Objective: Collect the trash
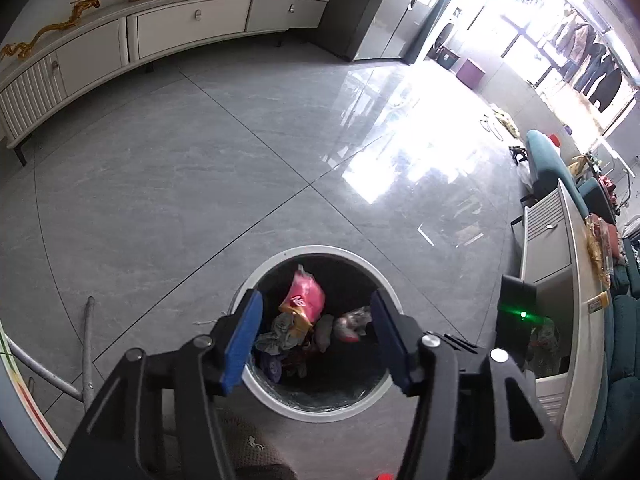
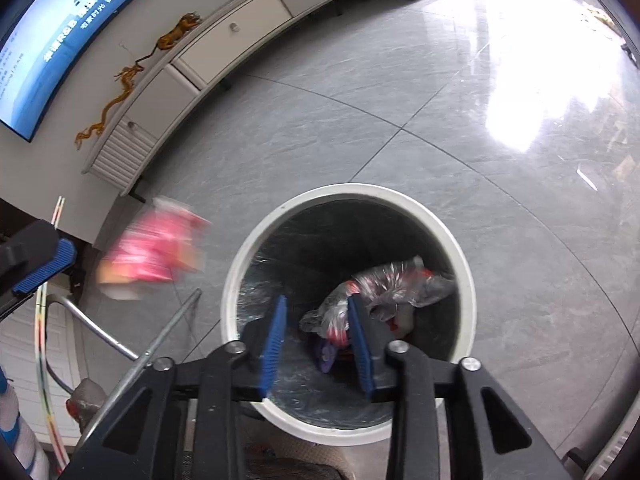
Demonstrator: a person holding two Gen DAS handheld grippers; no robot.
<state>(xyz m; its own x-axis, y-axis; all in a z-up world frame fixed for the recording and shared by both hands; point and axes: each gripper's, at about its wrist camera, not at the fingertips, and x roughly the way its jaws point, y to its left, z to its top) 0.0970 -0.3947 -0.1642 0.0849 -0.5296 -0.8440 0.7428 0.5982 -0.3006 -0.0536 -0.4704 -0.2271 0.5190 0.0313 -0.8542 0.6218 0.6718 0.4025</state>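
Note:
A round white-rimmed trash bin (image 1: 304, 251) stands on the grey tile floor; it also shows in the right wrist view (image 2: 460, 248). In the left wrist view a pink snack wrapper (image 1: 306, 298) lies in it among crumpled trash. My left gripper (image 1: 316, 340) is open and empty above the bin. My right gripper (image 2: 318, 338) is open above the bin, over a clear plastic bag (image 2: 400, 280). In the right wrist view the pink wrapper (image 2: 154, 250) is a blur in the air left of the bin, near a left fingertip (image 2: 48, 266).
A long white TV cabinet (image 1: 192, 24) with gold figurines runs along the far wall, with a lit screen (image 2: 60, 32) above it. A white side cabinet (image 1: 560, 264) and teal sofa (image 1: 548, 160) stand to the right. Metal rods (image 2: 168, 332) lie left of the bin.

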